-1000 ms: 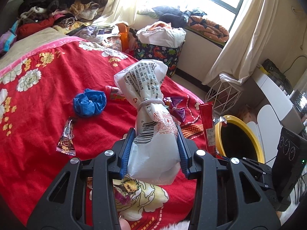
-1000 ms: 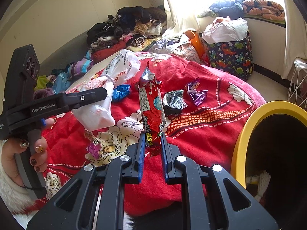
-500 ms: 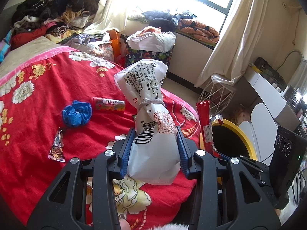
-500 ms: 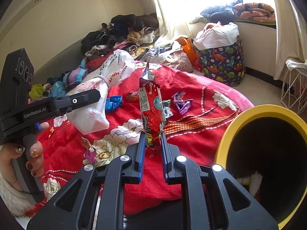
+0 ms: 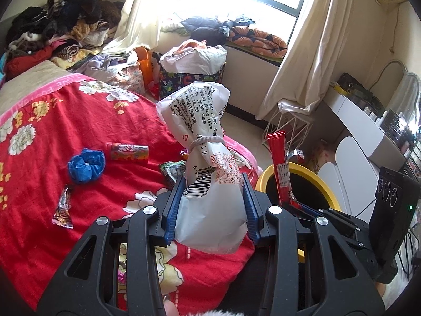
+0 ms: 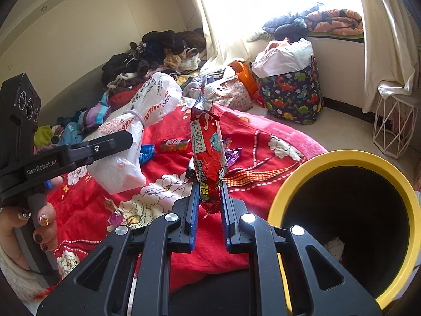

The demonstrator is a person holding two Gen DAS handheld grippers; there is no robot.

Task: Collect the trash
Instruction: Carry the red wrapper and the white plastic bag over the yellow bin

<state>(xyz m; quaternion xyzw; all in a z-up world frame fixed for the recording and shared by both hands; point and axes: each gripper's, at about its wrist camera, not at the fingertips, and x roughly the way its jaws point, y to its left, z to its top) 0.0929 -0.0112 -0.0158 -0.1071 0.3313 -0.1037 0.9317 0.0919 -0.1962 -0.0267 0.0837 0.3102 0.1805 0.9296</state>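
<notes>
Right wrist view: the right gripper point(image 6: 208, 192) is clamped on the lower end of a red wrapper point(image 6: 208, 144), held upright beside the bin point(image 6: 297, 176), whose yellow rim stands just off the bed point(image 6: 276, 134). To drop it cleanly, the wrapper likely needs carrying over the dark mouth before the fingers part, since it is tall and light and could catch the rim. Left wrist view: the left gripper point(image 5: 211, 184) squeezes a tied white bag point(image 5: 208, 173) over the bed's edge, near the bin point(image 5: 264, 177). Only this view shows what remains: a blue wad point(image 5: 86, 165), a tube point(image 5: 129, 151) and a small wrapper point(image 5: 63, 208) on the bed. Only the right view looks into the bin, where something pale lies at the bottom.
</notes>
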